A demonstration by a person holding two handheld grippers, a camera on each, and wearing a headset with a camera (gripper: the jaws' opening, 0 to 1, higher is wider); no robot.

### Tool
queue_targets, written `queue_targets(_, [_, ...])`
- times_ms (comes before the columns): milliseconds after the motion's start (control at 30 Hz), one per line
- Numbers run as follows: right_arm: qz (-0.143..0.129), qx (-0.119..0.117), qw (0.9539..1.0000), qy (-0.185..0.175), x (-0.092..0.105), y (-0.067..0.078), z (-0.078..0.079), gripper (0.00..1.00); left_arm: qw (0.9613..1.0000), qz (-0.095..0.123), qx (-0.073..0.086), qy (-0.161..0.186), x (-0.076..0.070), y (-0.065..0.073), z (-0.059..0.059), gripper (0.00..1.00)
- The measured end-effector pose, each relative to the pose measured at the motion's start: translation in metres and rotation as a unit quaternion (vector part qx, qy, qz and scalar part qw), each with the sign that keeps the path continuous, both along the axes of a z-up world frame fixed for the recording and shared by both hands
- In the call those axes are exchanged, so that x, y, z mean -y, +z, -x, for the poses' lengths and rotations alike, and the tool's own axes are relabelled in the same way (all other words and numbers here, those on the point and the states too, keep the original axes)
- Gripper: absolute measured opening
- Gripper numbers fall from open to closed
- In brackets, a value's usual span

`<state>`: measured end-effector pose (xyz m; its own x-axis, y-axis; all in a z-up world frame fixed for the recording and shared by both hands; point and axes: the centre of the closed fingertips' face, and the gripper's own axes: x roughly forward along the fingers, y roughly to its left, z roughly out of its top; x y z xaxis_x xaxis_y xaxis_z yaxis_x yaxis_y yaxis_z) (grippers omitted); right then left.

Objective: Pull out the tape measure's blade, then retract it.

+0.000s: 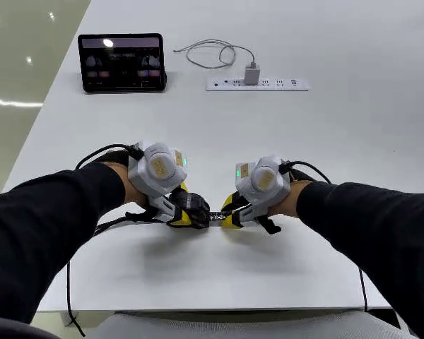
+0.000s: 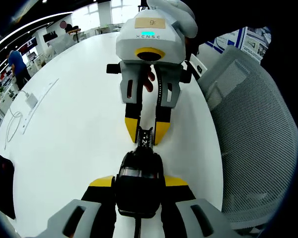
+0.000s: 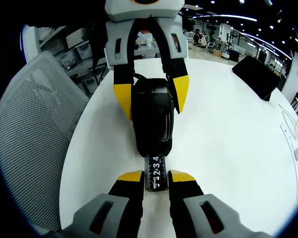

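Tape measure with a black, rounded casing (image 3: 151, 124): beginning the pull-out, sitting low over the white bench (image 1: 268, 127) between both claws.
Clamping the left claw (image 2: 139, 182) around the casing, one yellow-tipped jaw on each flank; pinching the end of the dark, white-numbered blade (image 3: 155, 168) in the right claw (image 3: 155, 177), jaws closed on it just beyond the casing's mouth. Showing only the first few numerals, so judging the extraction as barely started and the retraction as not yet due. Calling next for drawing the right claw straight away from the left along the blade's line, holding the casing steady and the pinch firm, since a slipping tip would probably be snapping back. Facing nose to nose, casing lying just beside the right claw's tips, short strip bridging the gap.
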<state>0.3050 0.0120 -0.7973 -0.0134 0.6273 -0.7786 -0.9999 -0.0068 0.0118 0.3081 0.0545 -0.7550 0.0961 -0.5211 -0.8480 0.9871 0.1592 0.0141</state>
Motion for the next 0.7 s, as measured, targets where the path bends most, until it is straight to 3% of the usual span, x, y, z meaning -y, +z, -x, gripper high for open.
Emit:
queue_targets(33, [-0.023, 0.044, 0.9982, 0.034, -0.009, 0.004, -0.006, 0.13, 1.0000, 0.000, 0.001, 0.002, 0.000, 0.001, 0.000, 0.30])
queue_targets(67, [-0.007, 0.014, 0.9999, 0.005, 0.001, 0.006, -0.001, 0.12, 1.0000, 0.000, 0.000, 0.003, 0.000, 0.001, 0.001, 0.30])
queue_targets(100, [-0.016, 0.006, 0.9999, -0.001, 0.001, 0.008, -0.003, 0.12, 1.0000, 0.001, 0.001, 0.002, 0.000, 0.001, 0.001, 0.30])
queue_targets(367, [-0.017, -0.010, 0.9998, -0.003, 0.011, 0.006, -0.004, 0.10, 0.9999, 0.006, -0.002, 0.014, -0.002, 0.003, 0.001, 0.30])
queue_targets(533, [-0.014, -0.007, 0.9999, 0.001, 0.017, 0.005, -0.004, 0.10, 0.9999, 0.008, -0.001, 0.013, -0.004, 0.003, 0.001, 0.30])
queue_targets(700, [-0.010, -0.001, 0.9999, -0.010, 0.036, 0.005, -0.005, 0.11, 0.9997, 0.014, -0.005, 0.017, -0.003, 0.003, -0.001, 0.30])
